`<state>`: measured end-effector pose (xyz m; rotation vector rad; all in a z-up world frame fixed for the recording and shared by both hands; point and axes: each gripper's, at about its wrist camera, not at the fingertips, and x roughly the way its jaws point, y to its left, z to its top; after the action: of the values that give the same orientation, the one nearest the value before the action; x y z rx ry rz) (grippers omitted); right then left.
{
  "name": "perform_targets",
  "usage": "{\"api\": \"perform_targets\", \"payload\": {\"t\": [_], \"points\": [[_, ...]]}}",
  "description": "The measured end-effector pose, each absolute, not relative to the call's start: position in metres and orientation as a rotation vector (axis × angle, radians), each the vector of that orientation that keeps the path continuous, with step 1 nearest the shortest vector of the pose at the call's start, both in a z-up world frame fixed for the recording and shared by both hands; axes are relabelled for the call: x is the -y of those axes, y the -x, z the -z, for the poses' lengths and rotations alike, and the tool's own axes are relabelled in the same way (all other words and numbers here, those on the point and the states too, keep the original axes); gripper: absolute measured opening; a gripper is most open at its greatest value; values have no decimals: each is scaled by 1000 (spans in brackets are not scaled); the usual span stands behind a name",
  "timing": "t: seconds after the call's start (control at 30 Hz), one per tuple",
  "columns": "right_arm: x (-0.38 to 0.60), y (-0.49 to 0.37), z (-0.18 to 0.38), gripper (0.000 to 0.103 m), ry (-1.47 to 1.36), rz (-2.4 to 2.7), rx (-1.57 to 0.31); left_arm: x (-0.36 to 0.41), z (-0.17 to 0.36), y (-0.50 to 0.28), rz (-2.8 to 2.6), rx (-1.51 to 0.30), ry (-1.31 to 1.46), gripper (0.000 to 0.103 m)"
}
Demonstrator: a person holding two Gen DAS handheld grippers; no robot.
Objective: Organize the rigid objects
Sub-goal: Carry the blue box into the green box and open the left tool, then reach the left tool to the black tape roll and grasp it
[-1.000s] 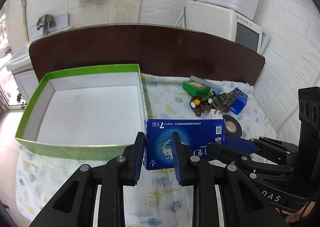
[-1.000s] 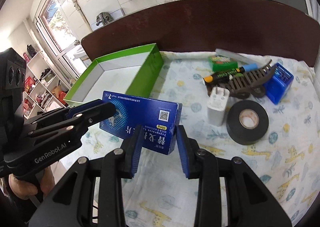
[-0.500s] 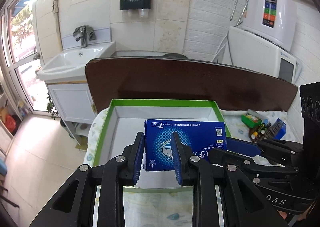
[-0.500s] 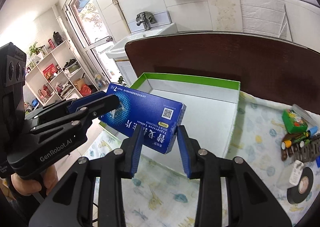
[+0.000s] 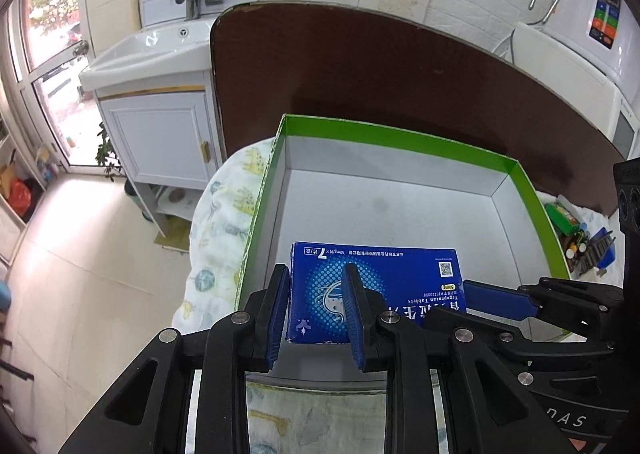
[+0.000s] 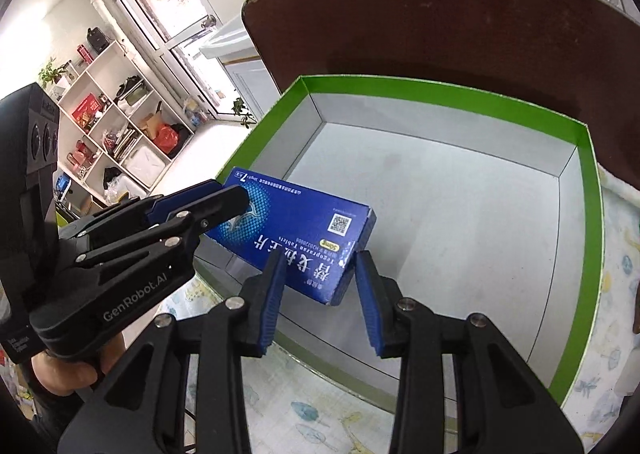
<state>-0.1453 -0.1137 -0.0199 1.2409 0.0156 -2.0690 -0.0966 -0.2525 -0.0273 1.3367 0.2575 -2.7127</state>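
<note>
A blue tablet box (image 5: 400, 274) hangs low over the near left part of the green-rimmed cardboard tray (image 5: 400, 133), whose white floor is bare. My left gripper (image 5: 315, 268) is shut on the box's left end. In the right wrist view the same blue tablet box (image 6: 296, 213) lies tilted above the tray (image 6: 440, 87), with the left gripper (image 6: 236, 193) clamped on its far end. My right gripper (image 6: 320, 254) straddles the near end; its left pad touches the box, and a thin gap shows at its right pad. The right gripper's (image 5: 468, 286) blue tip also shows beside the box.
The tray rests on a printed cloth (image 5: 224, 213) in front of a dark brown board (image 5: 400, 73). Several small items (image 5: 576, 238) lie on the cloth right of the tray. A sink cabinet (image 5: 160, 133) and bare floor are to the left. A person's hand (image 6: 72, 374) holds the left gripper.
Both grippers carried the blue box leftward from over the cloth to over the green tray and lowered it. The right gripper's pads have eased apart from the box.
</note>
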Motion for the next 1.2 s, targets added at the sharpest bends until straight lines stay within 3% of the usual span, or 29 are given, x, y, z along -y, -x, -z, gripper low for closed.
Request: {"api": "perform_targets", "payload": {"t": [0.27,0.47,0.8,0.97,1.2], "points": [[116,143,34,37,-1320,1955,-7,248,39,91,2641,-230,-1414,25],[83,129,14,37,-1239,2023,27,228,11,83,2672,-227,-1343,25],[-71,124,-38,37,-1096,2305,151,87,-52,92,3024,-178,-1258,25],[-182,132,-37,38,-1132,2482,267,2,-29,104,3112,-149,-1468,25],[-289,133,17,38,-1299,2523,412,-68,32,118,2975,-226,-1844,25]]}}
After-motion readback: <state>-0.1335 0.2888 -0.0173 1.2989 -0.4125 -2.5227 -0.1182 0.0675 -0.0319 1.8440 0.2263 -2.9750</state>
